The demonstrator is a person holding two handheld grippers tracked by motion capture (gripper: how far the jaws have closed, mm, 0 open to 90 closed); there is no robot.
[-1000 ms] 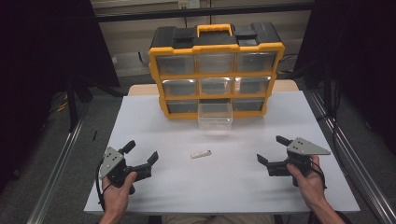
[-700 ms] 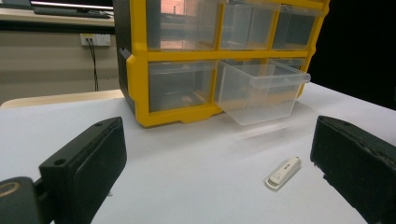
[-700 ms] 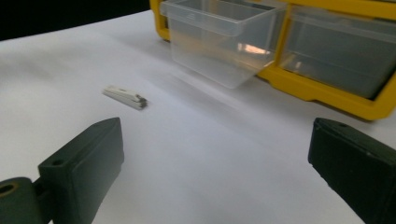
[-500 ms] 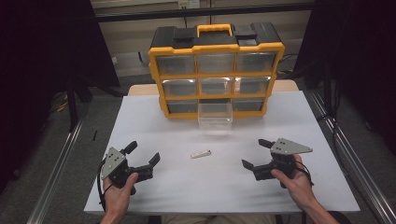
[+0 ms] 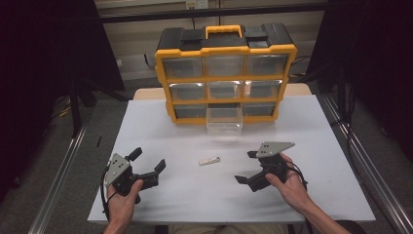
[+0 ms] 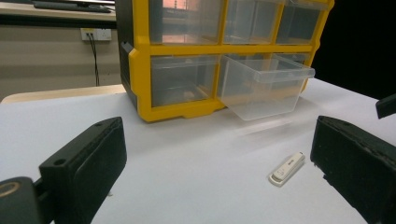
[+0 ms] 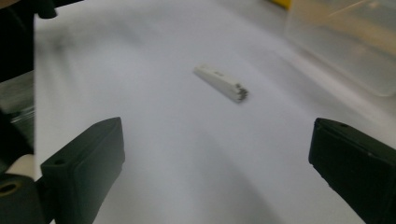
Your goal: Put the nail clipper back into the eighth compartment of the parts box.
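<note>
A small white USB stick [image 5: 209,161] lies flat near the middle of the white table [image 5: 311,126]; it also lies ahead of the jaws in the left gripper view [image 6: 286,168] and the right gripper view [image 7: 221,82]. My left gripper [image 5: 147,160] stands open to the stick's left, nothing between its jaws. My right gripper [image 5: 247,167] is open to the stick's right, jaws turned toward it and a short way off. A clear drawer [image 5: 224,120] is pulled out from the bottom row of the yellow organizer [image 5: 225,73].
The yellow-and-black organizer [image 6: 182,46] with clear drawers stands at the table's far edge. The pulled-out drawer [image 6: 261,86] looks empty. Metal rails run along both sides of the table. Bare white surface lies around the stick.
My right gripper has moved left toward the stick and turned its jaws that way. The left gripper has barely moved. The stick has stayed put.
</note>
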